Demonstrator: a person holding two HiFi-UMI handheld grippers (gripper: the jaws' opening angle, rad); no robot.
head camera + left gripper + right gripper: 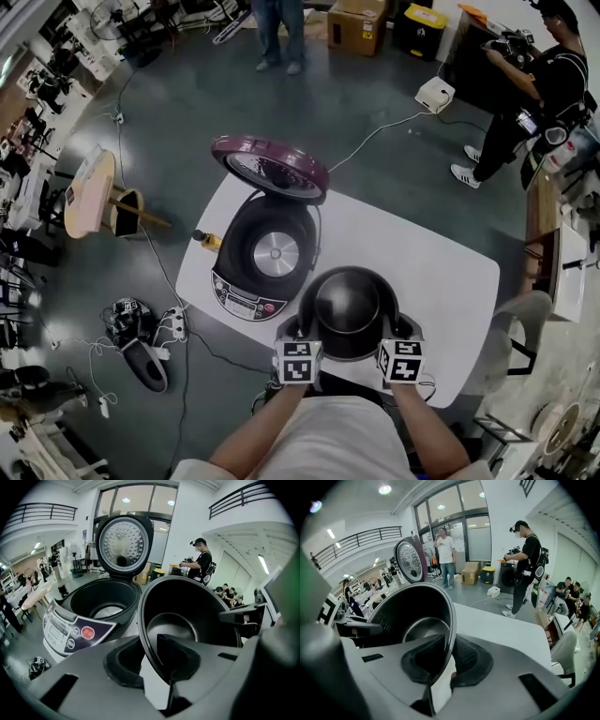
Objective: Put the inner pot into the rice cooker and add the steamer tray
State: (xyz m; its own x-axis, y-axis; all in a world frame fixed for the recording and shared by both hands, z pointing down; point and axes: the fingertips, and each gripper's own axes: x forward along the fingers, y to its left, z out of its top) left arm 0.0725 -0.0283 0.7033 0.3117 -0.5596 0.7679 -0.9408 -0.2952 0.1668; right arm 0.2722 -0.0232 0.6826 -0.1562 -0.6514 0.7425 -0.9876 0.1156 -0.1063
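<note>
1. The left gripper (302, 330) and the right gripper (397, 330) are each clamped, jaws nearly together, on opposite sides of the inner pot's (348, 307) rim, over the front of the bench (450, 272).
2. The rice cooker (265, 255) stands just beside the pot with its lid up and its cavity empty.
3. The pot is not yet in. No steamer tray is in view, so both steps are left.

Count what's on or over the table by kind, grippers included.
rice cooker: 1
inner pot: 1
grippers, both clamped on the pot's rim: 2 (left gripper, right gripper)
small yellow object: 1
total: 5
</note>
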